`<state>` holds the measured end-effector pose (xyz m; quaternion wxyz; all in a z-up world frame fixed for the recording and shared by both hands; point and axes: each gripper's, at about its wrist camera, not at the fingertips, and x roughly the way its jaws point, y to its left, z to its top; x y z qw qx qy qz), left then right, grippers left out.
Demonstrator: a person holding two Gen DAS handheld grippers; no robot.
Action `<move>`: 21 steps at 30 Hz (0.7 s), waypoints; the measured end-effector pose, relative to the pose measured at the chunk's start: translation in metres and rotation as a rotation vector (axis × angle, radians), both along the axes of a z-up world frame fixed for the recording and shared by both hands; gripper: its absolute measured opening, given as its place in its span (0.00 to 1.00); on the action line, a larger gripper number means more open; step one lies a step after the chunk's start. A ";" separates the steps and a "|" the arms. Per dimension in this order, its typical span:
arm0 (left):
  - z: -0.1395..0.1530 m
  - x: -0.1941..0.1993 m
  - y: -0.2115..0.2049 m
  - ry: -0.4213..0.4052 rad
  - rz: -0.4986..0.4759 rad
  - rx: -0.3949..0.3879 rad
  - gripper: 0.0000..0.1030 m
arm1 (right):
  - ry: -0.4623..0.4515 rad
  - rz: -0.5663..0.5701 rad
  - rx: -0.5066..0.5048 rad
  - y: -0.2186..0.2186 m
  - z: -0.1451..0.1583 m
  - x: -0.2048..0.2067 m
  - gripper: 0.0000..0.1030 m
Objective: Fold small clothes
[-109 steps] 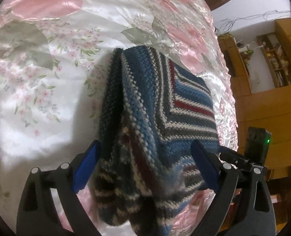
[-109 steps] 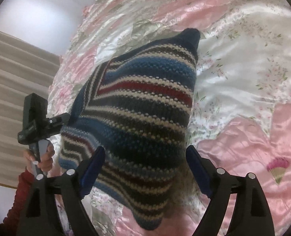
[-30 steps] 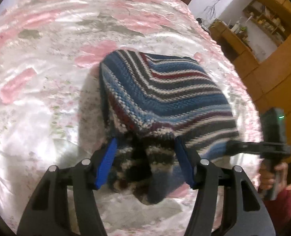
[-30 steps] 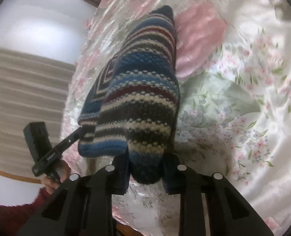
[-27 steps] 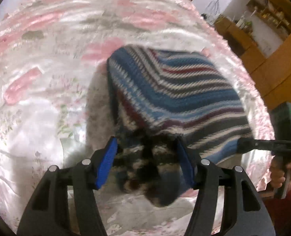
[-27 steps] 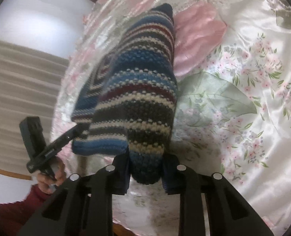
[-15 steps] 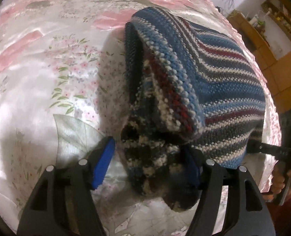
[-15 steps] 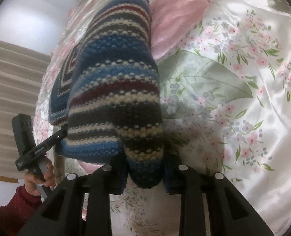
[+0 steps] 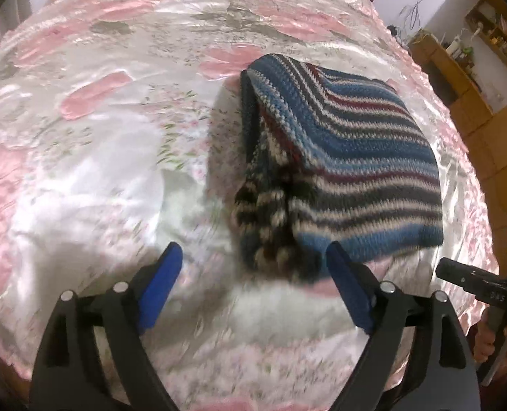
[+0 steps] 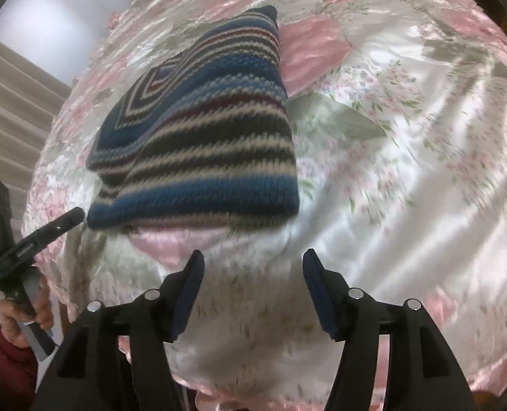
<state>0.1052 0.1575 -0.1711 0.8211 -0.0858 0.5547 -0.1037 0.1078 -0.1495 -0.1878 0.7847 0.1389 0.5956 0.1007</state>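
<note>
One striped knit garment, folded into a rough square, bands of blue, dark grey, cream and dark red; one satin bedspread, white and pink with floral print; two hand-held grippers. Left gripper: jaws spread wide, blue pads apart, nothing between them; the garment lies just ahead of its fingertips and slightly toward its right finger, its nearest bunched corner close to that fingertip but not gripped. Right gripper: jaws likewise parted and empty; the garment lies ahead and to its left, the blue hem edge nearest, a strip of bare bedspread between hem and fingertips. In the right wrist view the left gripper's tip sits just beside the garment's near-left corner; contact cannot be told. One hand, with a dark red sleeve, grips that tool's handle. Edges: the bedspread's near border runs below both grippers. Open room: broad bare fabric left of the left gripper and right of the right gripper. One wooden shelving unit stands beyond the bed, far right of the left gripper.
</note>
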 end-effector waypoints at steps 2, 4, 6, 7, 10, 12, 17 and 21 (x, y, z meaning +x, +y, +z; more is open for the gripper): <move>0.003 -0.008 -0.002 0.015 -0.009 0.011 0.84 | -0.003 -0.005 -0.010 -0.002 0.002 -0.012 0.63; 0.006 -0.019 -0.002 0.022 -0.014 0.024 0.84 | -0.007 -0.018 -0.032 -0.001 0.007 -0.024 0.68; 0.011 -0.030 -0.002 0.026 -0.015 0.031 0.85 | -0.013 -0.023 -0.049 0.004 0.013 -0.035 0.73; 0.013 -0.034 -0.003 0.027 -0.013 0.035 0.87 | -0.015 -0.025 -0.056 0.006 0.016 -0.040 0.74; 0.020 -0.046 -0.003 0.031 0.008 0.045 0.87 | -0.027 -0.027 -0.076 0.011 0.026 -0.051 0.82; 0.027 -0.055 -0.005 0.026 0.009 0.050 0.87 | -0.045 -0.025 -0.098 0.012 0.034 -0.058 0.84; 0.046 -0.073 -0.007 -0.009 0.005 0.093 0.88 | -0.100 -0.024 -0.148 0.020 0.060 -0.074 0.95; 0.057 -0.083 -0.006 -0.017 0.011 0.108 0.88 | -0.130 -0.024 -0.206 0.023 0.077 -0.083 0.96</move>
